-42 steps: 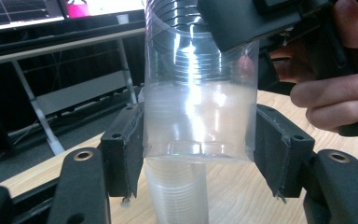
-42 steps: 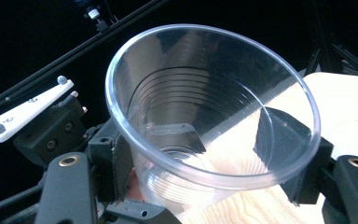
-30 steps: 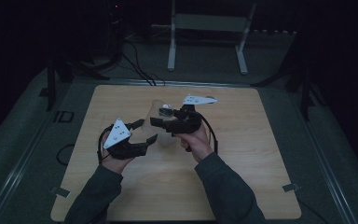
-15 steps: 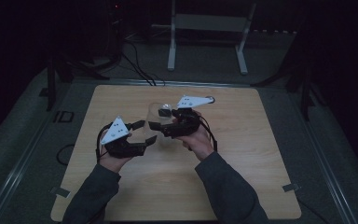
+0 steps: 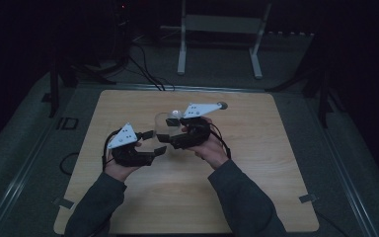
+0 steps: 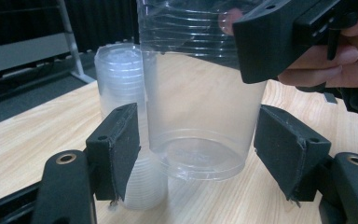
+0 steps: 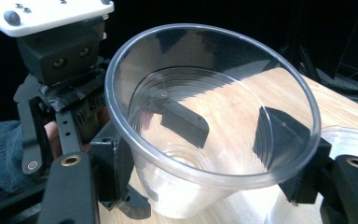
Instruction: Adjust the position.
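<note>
R gripper (image 5: 173, 139) pinches the clear cup (image 7: 200, 126) near table (image 5: 276, 163) centre, jaws pressed on its wall – L gripper (image 5: 154, 141), at 9 o'clock of it, w/ jaws just closing around the cup's base, pads not yet touching – cup stack (image 6: 121, 84) just behind.

On the rectangular wooden table (image 5: 128, 197), the black two-jaw left gripper (image 6: 196, 154) brackets the base of a clear plastic cup (image 6: 200, 116). A stack of clear plastic cups (image 6: 121, 93) stands behind, left of it. The black two-jaw right gripper (image 7: 214, 154) clasps the cup's upper wall.
</note>
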{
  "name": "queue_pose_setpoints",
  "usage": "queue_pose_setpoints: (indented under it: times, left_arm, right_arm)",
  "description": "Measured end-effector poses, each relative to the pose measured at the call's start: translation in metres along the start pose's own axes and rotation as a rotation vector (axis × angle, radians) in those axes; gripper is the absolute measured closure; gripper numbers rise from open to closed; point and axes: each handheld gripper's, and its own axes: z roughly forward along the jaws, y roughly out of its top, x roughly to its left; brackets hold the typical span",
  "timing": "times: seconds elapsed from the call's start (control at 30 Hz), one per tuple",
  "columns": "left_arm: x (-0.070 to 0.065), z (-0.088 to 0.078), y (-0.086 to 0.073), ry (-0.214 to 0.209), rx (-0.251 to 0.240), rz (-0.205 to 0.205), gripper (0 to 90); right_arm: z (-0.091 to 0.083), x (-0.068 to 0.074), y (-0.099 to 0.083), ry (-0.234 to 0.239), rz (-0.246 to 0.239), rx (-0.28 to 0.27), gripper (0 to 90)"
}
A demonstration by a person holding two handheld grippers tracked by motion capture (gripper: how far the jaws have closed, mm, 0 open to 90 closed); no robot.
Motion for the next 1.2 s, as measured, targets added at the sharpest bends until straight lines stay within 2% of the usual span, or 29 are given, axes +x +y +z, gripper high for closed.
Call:
queue_pose_setpoints:
  times: [0.03,0.27,0.5,0.7,0.93,0.97,1.2]
  left_arm:
    - [0.0006,0.0003,-0.0004,-0.019,0.007,-0.001,31.7]
    - [0.0034,0.0013,-0.0029,-0.064,0.014,-0.019,34.2]
    - [0.0036,0.0015,-0.0042,-0.085,0.016,-0.023,39.6]
    - [0.0037,0.0017,-0.0052,-0.093,-0.006,-0.033,41.3]
    - [0.0052,-0.0004,-0.0061,-0.078,-0.045,-0.056,41.5]
    - [0.0053,-0.0003,-0.0063,-0.076,-0.048,-0.058,41.5]
    - [0.0046,0.0016,-0.0078,-0.065,-0.065,-0.065,41.5]
  right_arm:
    - [0.0004,0.0000,-0.0002,0.007,-0.003,0.005,31.5]
    - [0.0024,0.0013,-0.0013,0.034,-0.029,0.034,31.4]
    - [0.0023,0.0007,-0.0027,0.050,-0.034,0.043,30.2]
    - [0.0004,0.0005,-0.0052,0.069,-0.008,0.010,26.1]
    - [-0.0015,-0.0004,-0.0056,0.080,0.015,-0.028,23.3]
    - [-0.0030,-0.0014,-0.0051,0.085,0.029,-0.053,22.0]
    - [-0.0051,-0.0031,-0.0043,0.090,0.052,-0.098,21.1]
